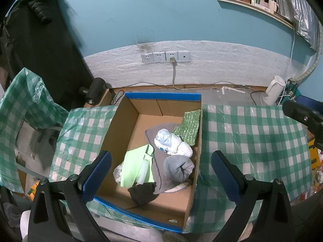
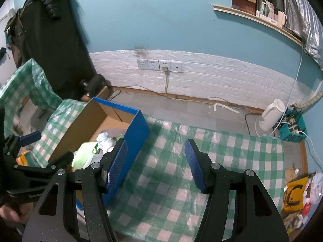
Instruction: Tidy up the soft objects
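A blue cardboard box (image 1: 161, 96) stands on the green-checked tablecloth (image 1: 252, 133). In it lie a light green cloth (image 1: 134, 166), a white crumpled bundle (image 1: 171, 141), a grey rolled cloth (image 1: 178, 167), a grey towel (image 1: 159, 173), a black cloth (image 1: 143, 193) and a green bubble sheet (image 1: 187, 127). My left gripper (image 1: 161, 173) is open and empty above the box. My right gripper (image 2: 156, 163) is open and empty over the tablecloth (image 2: 222, 151), right of the box (image 2: 137, 133). The left gripper (image 2: 40, 151) shows at the left of the right wrist view.
A white brick-pattern wall strip with sockets (image 1: 165, 57) runs behind. A white kettle (image 2: 270, 115) and a teal basket with a power strip (image 2: 292, 129) stand on the floor at right. A black garment (image 1: 40, 40) hangs at left. Yellow bag and clutter (image 2: 294, 195) lie at right.
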Motion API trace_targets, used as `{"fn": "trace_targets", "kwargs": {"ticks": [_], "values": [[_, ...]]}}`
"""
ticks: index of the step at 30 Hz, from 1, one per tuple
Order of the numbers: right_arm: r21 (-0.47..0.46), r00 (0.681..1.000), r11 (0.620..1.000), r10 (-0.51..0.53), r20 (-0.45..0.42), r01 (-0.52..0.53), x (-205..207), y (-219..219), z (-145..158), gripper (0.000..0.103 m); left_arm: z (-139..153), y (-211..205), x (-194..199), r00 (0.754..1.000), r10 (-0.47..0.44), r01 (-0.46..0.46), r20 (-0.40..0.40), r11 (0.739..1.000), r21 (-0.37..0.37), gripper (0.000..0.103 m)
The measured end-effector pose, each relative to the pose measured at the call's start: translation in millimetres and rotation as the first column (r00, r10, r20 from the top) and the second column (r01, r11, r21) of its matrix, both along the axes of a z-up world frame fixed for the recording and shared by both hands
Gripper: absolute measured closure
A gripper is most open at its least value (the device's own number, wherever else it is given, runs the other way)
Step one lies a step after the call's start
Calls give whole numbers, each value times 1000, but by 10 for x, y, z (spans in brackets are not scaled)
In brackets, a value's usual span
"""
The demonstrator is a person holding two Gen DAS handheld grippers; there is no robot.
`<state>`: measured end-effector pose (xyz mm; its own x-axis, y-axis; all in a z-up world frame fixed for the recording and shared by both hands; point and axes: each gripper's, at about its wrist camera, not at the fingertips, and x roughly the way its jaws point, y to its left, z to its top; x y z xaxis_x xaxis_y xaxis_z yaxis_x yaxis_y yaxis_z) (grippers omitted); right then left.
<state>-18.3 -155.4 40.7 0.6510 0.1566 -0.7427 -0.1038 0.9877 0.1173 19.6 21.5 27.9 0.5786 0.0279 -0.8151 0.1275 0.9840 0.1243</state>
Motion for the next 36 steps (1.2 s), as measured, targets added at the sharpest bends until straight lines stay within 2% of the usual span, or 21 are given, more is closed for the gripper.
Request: {"fn": "trace_targets", "kwargs": {"ticks": [36], "values": [[0,1000,1000,0,-4,0,-20,-2,-14,44,-16,-20,0,1000,-10,10,-6,1000,7,3]]}}
